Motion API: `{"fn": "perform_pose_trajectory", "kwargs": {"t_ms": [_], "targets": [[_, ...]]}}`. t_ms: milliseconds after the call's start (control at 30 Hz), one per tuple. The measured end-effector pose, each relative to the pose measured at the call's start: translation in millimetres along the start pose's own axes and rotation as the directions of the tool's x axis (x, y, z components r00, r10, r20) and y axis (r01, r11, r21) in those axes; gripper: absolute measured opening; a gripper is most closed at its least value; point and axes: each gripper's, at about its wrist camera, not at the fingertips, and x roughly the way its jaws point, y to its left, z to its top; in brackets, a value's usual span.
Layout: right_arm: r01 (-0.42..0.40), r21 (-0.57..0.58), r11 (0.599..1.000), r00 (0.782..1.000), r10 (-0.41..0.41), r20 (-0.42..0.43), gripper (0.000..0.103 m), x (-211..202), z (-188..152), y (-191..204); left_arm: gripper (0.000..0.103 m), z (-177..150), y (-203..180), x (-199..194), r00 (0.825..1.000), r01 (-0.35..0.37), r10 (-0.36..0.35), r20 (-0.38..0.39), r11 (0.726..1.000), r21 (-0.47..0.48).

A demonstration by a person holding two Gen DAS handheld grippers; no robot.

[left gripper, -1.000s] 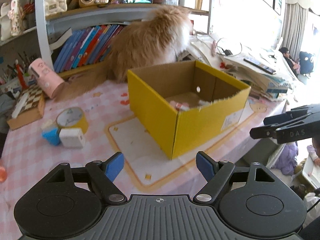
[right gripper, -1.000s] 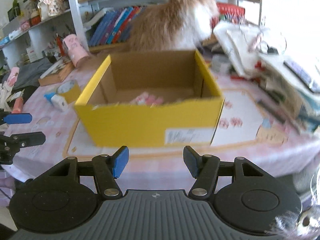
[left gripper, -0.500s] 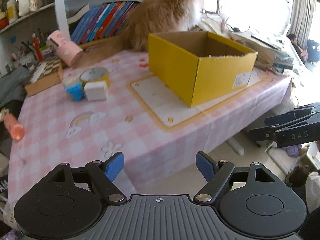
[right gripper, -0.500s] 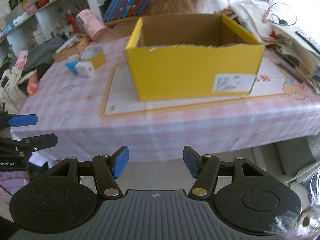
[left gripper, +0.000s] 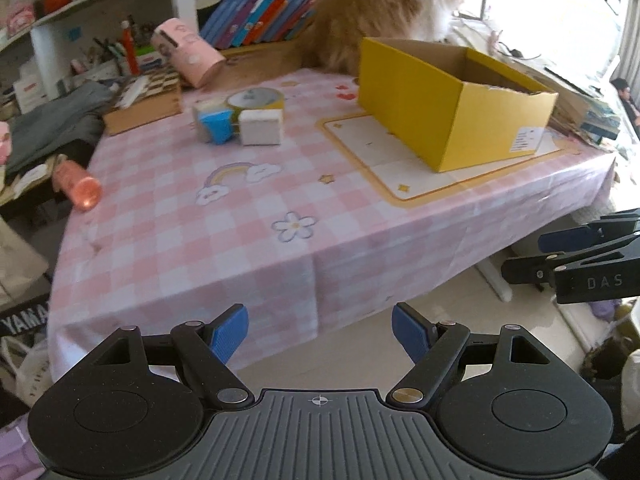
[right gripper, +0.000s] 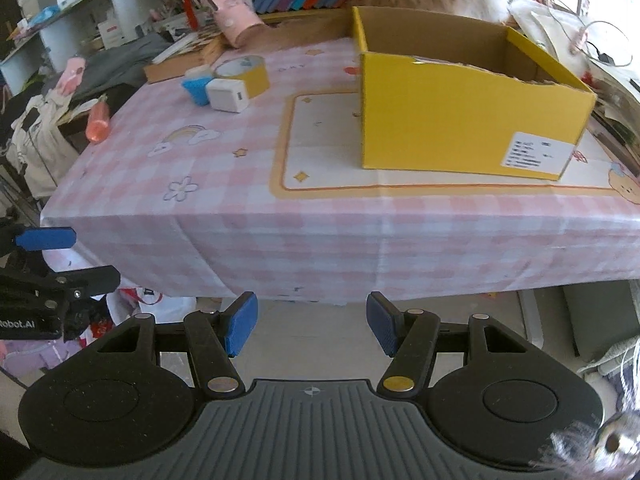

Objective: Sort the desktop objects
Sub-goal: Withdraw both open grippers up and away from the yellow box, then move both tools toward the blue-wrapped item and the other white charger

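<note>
An open yellow cardboard box (left gripper: pixel 452 108) (right gripper: pixel 460 120) stands on the pink checked tablecloth (left gripper: pixel 240 216) (right gripper: pixel 320 216). Far back on the table lie a white cube (left gripper: pixel 260 132) (right gripper: pixel 227 96), a blue object (left gripper: pixel 216 128) (right gripper: pixel 196 89) and a yellow tape roll (left gripper: pixel 256 98) (right gripper: pixel 244 70). My left gripper (left gripper: pixel 320 334) is open and empty, hanging in front of the table's front edge, off the table. The right gripper (right gripper: pixel 310 328) is open and empty too, below that same edge. Each gripper shows at the side of the other's view.
An orange fluffy cat (left gripper: pixel 384 8) sits behind the box. A pink cylinder (left gripper: pixel 188 52), a wooden chess box (left gripper: pixel 140 100), shelves of books (left gripper: pixel 256 16) and paper piles (right gripper: pixel 600 68) crowd the back. An orange bottle (left gripper: pixel 78 186) sticks out at the table's left edge.
Both grippers have pulled back from the box and sunk past the table's front edge; the box and table look smaller and farther. Their jaws kept the same width.
</note>
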Motion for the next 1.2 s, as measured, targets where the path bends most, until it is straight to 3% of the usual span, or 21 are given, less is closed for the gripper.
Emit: {"fn": "perform_pose_trajectory", "kwargs": {"t_ms": [700,1200], "targets": [[-0.061,-0.186,0.981,0.998,0.063,0.007,0.060,16,11,82,0.081,-17,45,-15,0.997,-0.063,0.065,0.027,0.995,-0.078],[-0.118,-0.257,0.959,0.992,0.127,0.021,0.062,52,56,93,0.081,6,73,4,0.988,-0.139,0.146,0.047,0.982,-0.129]]}}
